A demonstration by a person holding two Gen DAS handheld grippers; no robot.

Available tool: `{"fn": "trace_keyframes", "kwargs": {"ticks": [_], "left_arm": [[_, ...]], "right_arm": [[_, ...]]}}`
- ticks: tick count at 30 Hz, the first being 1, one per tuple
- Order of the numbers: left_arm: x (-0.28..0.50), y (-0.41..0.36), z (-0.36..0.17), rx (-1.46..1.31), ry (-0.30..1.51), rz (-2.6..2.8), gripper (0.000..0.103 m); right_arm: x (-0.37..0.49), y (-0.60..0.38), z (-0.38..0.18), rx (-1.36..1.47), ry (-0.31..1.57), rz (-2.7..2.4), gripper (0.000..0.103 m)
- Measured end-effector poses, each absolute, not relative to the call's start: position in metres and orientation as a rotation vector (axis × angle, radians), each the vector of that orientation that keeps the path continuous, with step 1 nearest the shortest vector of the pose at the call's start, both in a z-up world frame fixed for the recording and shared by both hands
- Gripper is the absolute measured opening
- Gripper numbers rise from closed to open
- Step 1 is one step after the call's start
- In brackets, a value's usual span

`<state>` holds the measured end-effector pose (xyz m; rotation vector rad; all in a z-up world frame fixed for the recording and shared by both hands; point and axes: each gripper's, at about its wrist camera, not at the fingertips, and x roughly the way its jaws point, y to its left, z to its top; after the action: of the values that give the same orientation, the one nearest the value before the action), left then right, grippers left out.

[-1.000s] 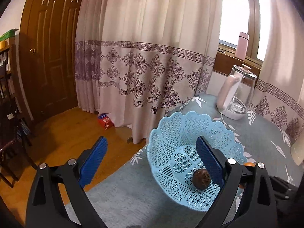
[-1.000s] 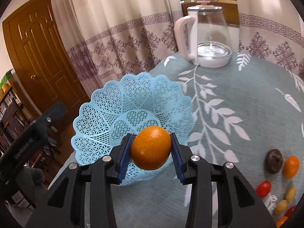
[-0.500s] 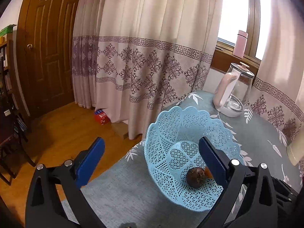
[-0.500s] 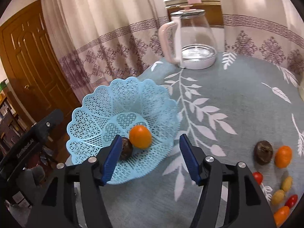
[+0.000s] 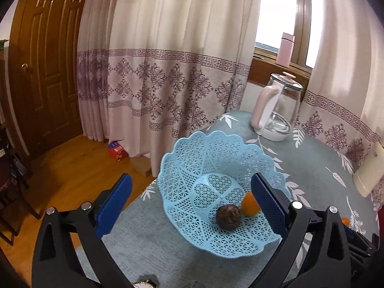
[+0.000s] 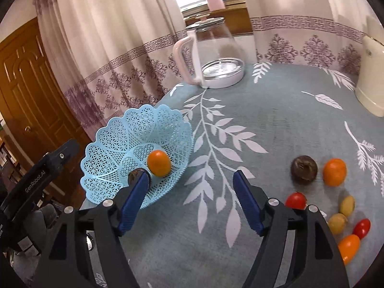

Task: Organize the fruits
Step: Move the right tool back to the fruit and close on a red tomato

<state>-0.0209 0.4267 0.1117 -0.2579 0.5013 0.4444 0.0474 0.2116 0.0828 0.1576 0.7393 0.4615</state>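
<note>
while both claws hang above the tablecloth (image 6: pixel 276 120), the right gripper (image 6: pixel 189 199) has its blue pads spread wide with nothing between them, and the left gripper (image 5: pixel 192 204) is likewise wide apart and empty. the light-blue lattice basket (image 6: pixel 115 141) sits near the table's edge and holds an orange (image 6: pixel 159 163) touching a brown round fruit (image 5: pixel 228 216), which the right pad partly hides in the right view. well apart from the basket, loose fruit lies on the cloth: a second brown fruit (image 6: pixel 304 169) just beside another orange (image 6: pixel 334 172), then cherry tomatoes (image 6: pixel 295 200) and small yellow pieces (image 6: pixel 346 206), possibly tomatoes too. a glass kettle (image 6: pixel 213 55) stands at the back.
</note>
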Motion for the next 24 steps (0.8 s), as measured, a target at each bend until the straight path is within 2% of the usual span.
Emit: {"fn": "trace_keyframes", "kwargs": {"ticks": [24], "left_arm": [[-0.025,0.389,0.121,-0.198,0.492,0.34,0.1]], "right_arm": [[0.026,0.156,0.082,0.227,0.713,0.339,0.076]]}}
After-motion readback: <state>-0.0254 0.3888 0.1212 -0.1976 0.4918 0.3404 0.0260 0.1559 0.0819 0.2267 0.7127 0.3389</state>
